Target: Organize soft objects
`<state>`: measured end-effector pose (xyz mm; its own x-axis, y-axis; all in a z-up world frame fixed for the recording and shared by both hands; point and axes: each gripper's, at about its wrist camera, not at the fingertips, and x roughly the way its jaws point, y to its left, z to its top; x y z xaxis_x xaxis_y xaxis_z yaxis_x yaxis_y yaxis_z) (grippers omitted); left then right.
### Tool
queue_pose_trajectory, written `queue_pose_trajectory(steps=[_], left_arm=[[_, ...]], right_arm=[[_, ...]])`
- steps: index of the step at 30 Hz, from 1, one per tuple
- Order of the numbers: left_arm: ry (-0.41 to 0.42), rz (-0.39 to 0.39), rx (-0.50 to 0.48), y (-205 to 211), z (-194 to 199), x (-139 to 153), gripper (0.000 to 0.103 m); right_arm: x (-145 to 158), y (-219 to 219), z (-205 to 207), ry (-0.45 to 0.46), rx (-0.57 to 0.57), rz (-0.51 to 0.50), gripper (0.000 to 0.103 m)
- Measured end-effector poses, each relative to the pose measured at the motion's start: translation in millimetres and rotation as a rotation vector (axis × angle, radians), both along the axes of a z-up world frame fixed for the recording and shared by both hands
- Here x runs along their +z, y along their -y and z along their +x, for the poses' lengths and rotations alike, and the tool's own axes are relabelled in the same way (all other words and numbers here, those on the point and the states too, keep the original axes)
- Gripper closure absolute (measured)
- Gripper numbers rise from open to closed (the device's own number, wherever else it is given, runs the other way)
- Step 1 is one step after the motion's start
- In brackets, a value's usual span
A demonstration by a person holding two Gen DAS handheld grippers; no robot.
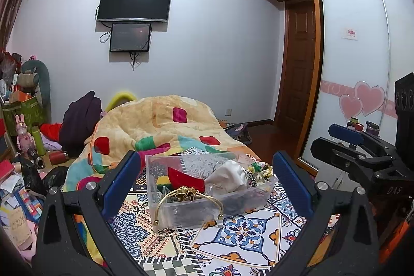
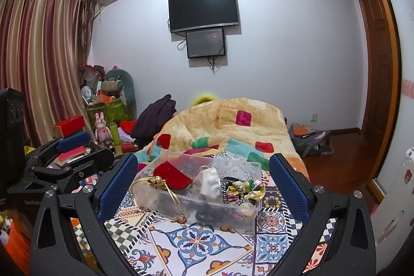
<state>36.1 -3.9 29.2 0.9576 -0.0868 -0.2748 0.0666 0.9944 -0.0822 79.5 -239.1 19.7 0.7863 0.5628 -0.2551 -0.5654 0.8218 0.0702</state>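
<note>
A clear plastic box stands on the patterned cloth. In it lie a red pouch, a white cloth, floral scrunchies and other small items. A gold headband hangs over its near rim. My left gripper is open and empty, its jaws on either side of the box. My right gripper is open and empty, framing the box too. Each gripper shows at the other view's edge.
A colourful quilt is heaped on the bed behind the box. Clutter, bottles and a pink rabbit toy lie at the left. A wardrobe and a door stand at the right. A bag lies on the floor.
</note>
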Motion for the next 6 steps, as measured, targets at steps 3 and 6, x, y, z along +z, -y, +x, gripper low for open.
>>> queue_pose_trajectory(steps=[3,6], left_arm=[[-0.007,-0.008,-0.016,-0.1,0.0,-0.6,0.000],[-0.010,-0.004,-0.018,1.6,0.4,-1.2,0.000]], right_arm=[[-1.5,-0.4,1.4,-0.007,0.001,-0.001,0.002],[-2.5,-0.9,3.7,-0.014,0.000,-0.003,0.002]])
